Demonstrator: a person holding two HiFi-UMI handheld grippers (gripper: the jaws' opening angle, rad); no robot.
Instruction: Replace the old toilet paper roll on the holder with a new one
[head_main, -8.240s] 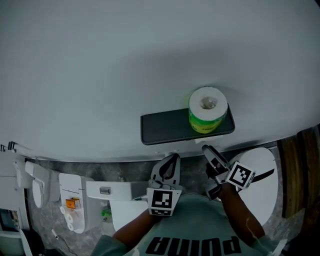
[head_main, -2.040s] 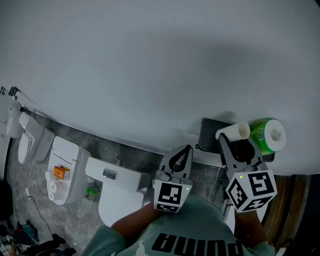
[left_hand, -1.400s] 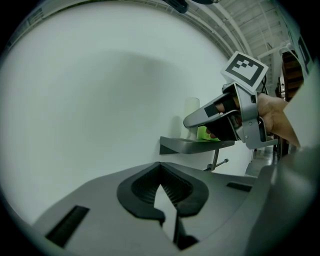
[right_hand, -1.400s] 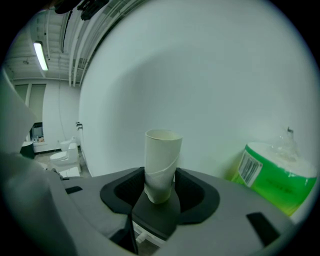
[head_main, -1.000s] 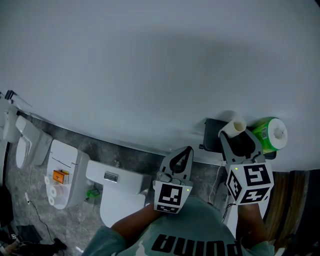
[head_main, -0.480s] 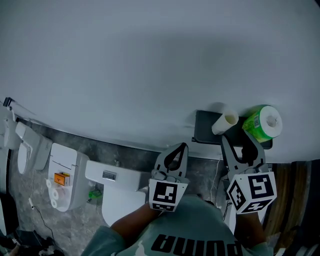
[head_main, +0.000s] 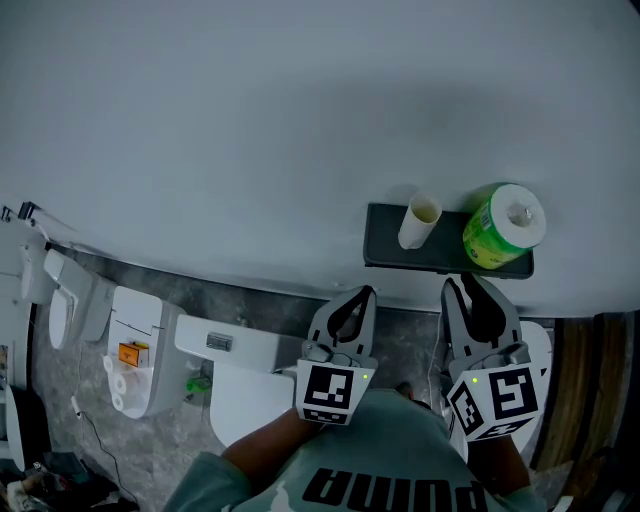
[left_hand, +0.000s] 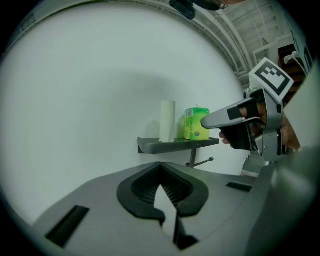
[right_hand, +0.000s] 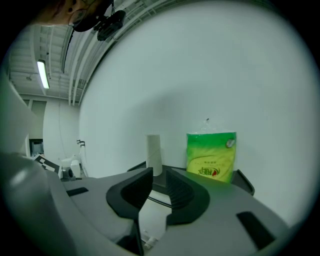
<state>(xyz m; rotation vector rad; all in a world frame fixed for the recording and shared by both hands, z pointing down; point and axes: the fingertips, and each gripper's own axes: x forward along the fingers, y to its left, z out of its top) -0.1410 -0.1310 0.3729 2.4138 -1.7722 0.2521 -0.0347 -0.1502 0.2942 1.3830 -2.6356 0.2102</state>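
Standing cardboard tube (head_main: 419, 221) beside green-wrapped roll (head_main: 503, 226); left gripper (head_main: 363, 293) jaws together, right gripper (head_main: 468, 288) jaws apart, just narrowed, empty.

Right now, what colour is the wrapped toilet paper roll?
Green wrapper, clearest in right gripper view.

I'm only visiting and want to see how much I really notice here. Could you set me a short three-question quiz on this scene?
1. True or false: the cardboard tube lies flat on the holder shelf.
2. In the head view, what stands to the right of the tube on that shelf?
A) a green-wrapped roll
B) a soap bottle
C) a folded towel
3. Fill in: the left gripper holds ____.

Key: 1 false, it stands upright; 2 A; 3 nothing.
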